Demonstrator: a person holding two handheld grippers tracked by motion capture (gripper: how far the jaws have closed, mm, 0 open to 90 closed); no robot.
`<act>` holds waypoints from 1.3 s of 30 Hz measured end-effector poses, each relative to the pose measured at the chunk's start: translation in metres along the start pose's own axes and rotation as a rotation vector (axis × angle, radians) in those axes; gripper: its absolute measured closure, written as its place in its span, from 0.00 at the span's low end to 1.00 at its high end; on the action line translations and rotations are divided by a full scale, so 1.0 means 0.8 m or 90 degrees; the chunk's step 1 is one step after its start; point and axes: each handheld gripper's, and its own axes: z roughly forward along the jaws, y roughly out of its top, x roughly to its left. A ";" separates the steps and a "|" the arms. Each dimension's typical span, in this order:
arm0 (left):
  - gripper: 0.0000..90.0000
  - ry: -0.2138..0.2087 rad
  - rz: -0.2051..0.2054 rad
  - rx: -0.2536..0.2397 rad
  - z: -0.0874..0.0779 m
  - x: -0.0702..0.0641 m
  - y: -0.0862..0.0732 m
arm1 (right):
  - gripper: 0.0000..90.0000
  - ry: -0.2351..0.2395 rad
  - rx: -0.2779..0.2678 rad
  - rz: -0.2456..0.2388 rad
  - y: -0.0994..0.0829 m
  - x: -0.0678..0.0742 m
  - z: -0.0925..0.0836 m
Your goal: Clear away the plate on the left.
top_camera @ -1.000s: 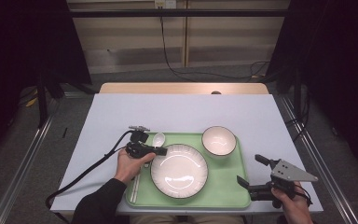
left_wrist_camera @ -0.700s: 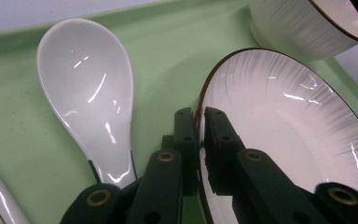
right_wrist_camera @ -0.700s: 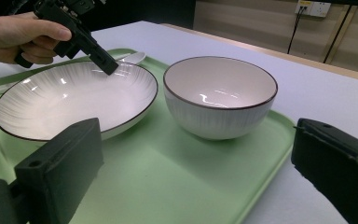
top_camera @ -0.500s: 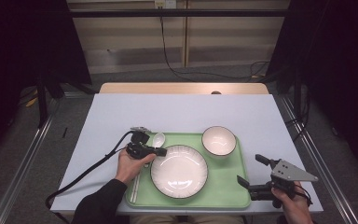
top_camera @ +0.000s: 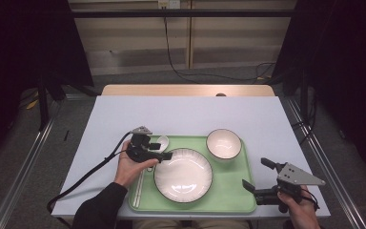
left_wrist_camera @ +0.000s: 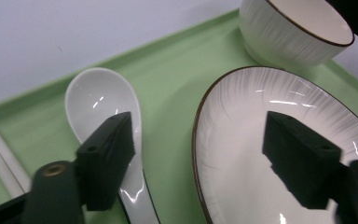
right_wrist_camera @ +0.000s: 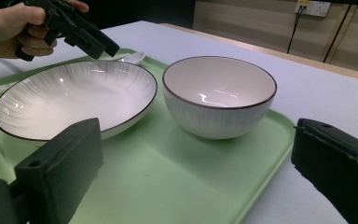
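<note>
Both grippers' jaws wide apart

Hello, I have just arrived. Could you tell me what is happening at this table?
A person holds a hand-held gripper in each hand over a green tray carrying a plate, a bowl, a white spoon and chopsticks. The left hand-held gripper is open, one jaw over the spoon and the other over the plate. The right hand-held gripper is open at the tray's right edge, gripping nothing.
</note>
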 end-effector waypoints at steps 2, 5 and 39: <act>0.14 -0.004 -0.006 -0.005 -0.003 0.000 0.001 | 0.02 0.000 0.000 0.001 0.000 0.000 0.000; 0.06 -0.001 0.026 -0.011 -0.010 -0.002 0.002 | 0.02 -0.001 -0.001 0.001 0.000 0.000 0.000; 0.03 0.251 0.042 -0.110 -0.128 -0.008 -0.067 | 0.02 -0.010 -0.001 0.008 0.000 -0.001 -0.002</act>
